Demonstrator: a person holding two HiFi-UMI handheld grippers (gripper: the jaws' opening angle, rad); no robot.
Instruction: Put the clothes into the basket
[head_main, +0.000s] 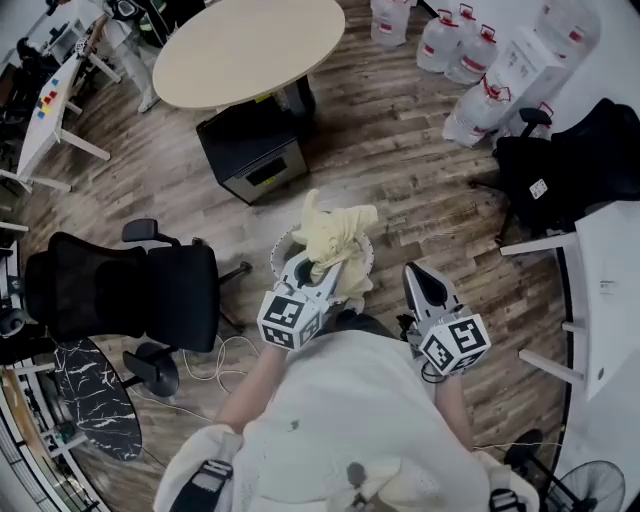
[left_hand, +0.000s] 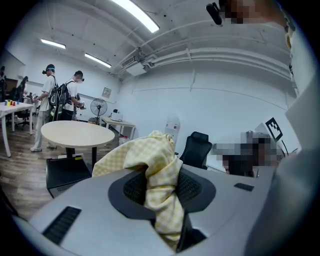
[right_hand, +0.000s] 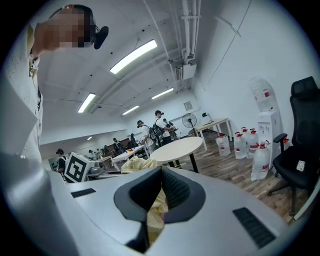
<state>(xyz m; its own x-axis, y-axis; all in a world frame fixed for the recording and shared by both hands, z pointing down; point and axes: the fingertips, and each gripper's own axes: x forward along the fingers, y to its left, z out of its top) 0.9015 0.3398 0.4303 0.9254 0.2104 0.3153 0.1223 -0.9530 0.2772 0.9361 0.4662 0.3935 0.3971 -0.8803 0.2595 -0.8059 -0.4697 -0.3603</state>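
**Q:** Item one?
**A:** Garment (head_main: 336, 234): pale yellow gingham, bunched. It is pinched between the jaws of the left gripper (head_main: 314, 272), its folds spilling above and ahead of them, over the basket.

**Q:** Item two?
**A:** Basket (head_main: 277, 256): round with a white rim, largely hidden beneath the garment.

**Q:** Further entries?
**A:** Strip of pale yellow fabric (right_hand: 156, 209): nipped in the right gripper (right_hand: 161, 174). Whether it belongs to the same garment cannot be told.

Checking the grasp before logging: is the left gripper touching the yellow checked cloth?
Touching. The left gripper view shows the left gripper with its jaws pinched on the yellow checked cloth, which bunches up between them.
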